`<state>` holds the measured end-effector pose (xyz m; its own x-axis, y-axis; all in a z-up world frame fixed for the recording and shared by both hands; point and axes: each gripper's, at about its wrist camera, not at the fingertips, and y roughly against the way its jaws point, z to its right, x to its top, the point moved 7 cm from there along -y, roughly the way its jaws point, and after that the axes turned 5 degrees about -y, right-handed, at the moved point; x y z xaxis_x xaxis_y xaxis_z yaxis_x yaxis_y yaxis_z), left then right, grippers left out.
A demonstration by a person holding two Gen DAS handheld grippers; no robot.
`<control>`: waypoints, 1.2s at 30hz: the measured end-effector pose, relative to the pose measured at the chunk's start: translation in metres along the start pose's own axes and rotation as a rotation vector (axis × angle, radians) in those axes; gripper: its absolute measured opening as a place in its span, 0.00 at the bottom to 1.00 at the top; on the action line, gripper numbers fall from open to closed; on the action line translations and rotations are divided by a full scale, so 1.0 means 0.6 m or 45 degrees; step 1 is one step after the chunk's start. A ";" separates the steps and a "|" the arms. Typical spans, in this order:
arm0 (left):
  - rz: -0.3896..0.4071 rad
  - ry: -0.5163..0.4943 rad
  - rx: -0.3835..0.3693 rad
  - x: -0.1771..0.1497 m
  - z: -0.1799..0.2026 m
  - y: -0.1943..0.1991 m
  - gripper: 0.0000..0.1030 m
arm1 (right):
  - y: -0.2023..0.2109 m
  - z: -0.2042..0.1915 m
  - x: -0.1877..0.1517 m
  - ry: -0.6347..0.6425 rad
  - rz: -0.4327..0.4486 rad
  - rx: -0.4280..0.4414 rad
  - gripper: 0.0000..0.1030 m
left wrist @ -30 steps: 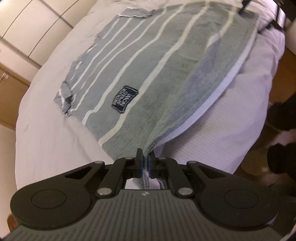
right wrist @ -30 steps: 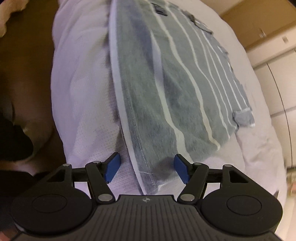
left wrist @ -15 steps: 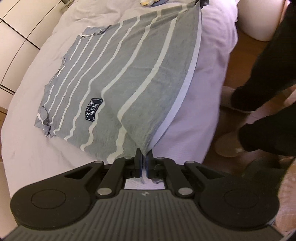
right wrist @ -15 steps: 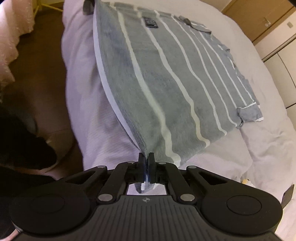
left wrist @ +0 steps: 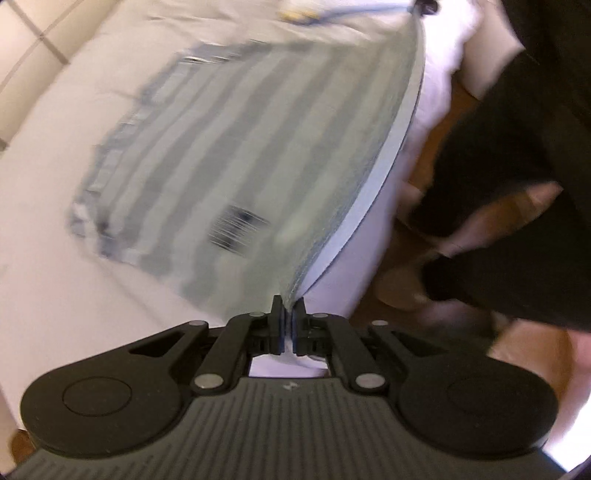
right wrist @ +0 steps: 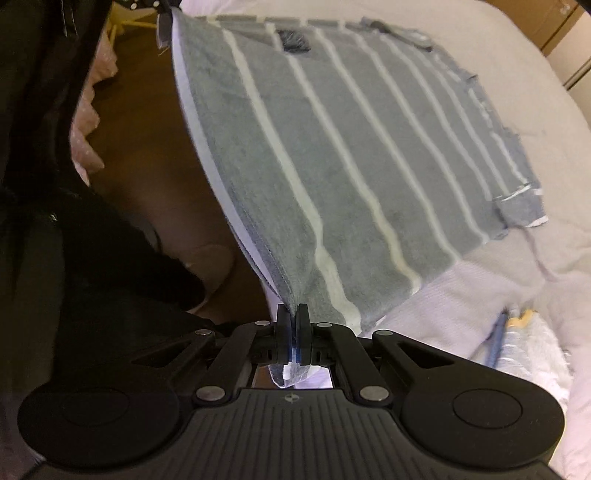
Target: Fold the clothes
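Note:
A grey T-shirt with thin white stripes (left wrist: 236,155) (right wrist: 354,133) and a dark chest patch (left wrist: 238,230) (right wrist: 293,38) lies partly on a white bed. Its hem is lifted taut off the bed edge. My left gripper (left wrist: 288,308) is shut on one hem corner, and my right gripper (right wrist: 293,314) is shut on the other. The hem edge runs straight between the two. In the right wrist view the left gripper (right wrist: 162,7) shows at the far top left, holding its corner. The sleeves rest flat on the sheet. The left wrist view is blurred by motion.
The white bed sheet (left wrist: 55,184) (right wrist: 517,288) spreads under the shirt. A person's dark trousers and feet (left wrist: 498,206) (right wrist: 129,258) stand on the brown floor beside the bed. A crinkled packet with a blue pen (right wrist: 517,339) lies on the bed. Cupboards (left wrist: 33,29) line the wall.
My right gripper has gone from open around the hem to shut on it. Both grippers have then raised the hem off the bed, pulling it taut.

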<state>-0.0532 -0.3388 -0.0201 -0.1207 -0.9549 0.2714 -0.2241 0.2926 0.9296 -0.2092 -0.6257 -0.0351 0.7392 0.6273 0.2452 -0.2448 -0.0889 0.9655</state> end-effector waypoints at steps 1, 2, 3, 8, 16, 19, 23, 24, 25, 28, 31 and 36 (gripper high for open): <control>0.012 0.017 0.033 0.013 -0.041 0.000 0.01 | 0.008 0.017 0.009 -0.014 0.016 -0.017 0.01; 0.021 0.024 0.063 0.027 -0.081 -0.001 0.01 | 0.015 0.041 0.022 -0.027 0.036 -0.043 0.01; 0.029 0.032 0.093 0.042 -0.121 -0.003 0.01 | 0.020 0.067 0.035 -0.039 0.057 -0.068 0.01; -0.009 -0.012 0.169 0.130 -0.320 -0.059 0.01 | 0.029 0.238 0.119 -0.104 0.170 -0.171 0.01; -0.124 0.067 0.108 0.178 -0.520 -0.237 0.02 | -0.081 0.529 0.225 -0.235 0.192 -0.162 0.01; -0.167 0.162 0.091 0.172 -0.576 -0.299 0.04 | -0.136 0.605 0.258 -0.263 0.181 -0.136 0.01; -0.182 0.272 0.066 0.168 -0.634 -0.370 0.03 | -0.218 0.665 0.271 -0.292 0.131 -0.104 0.01; -0.185 0.287 0.064 0.167 -0.649 -0.385 0.03 | -0.232 0.672 0.271 -0.314 0.124 -0.102 0.01; -0.182 0.297 0.059 0.169 -0.668 -0.400 0.03 | -0.246 0.679 0.271 -0.336 0.117 -0.100 0.01; -0.153 0.362 0.059 0.159 -0.681 -0.418 0.04 | -0.287 0.700 0.271 -0.402 0.095 -0.092 0.01; -0.119 0.436 0.052 0.143 -0.699 -0.425 0.08 | -0.324 0.719 0.270 -0.466 0.072 -0.103 0.13; -0.032 0.566 -0.017 0.103 -0.707 -0.382 0.27 | -0.312 0.727 0.240 -0.660 0.077 -0.175 0.35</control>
<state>0.4009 -0.4865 -0.1106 0.3125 -0.8919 0.3268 -0.2086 0.2712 0.9396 0.2167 -0.8558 -0.1420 0.9253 0.1571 0.3451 -0.3510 0.0106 0.9363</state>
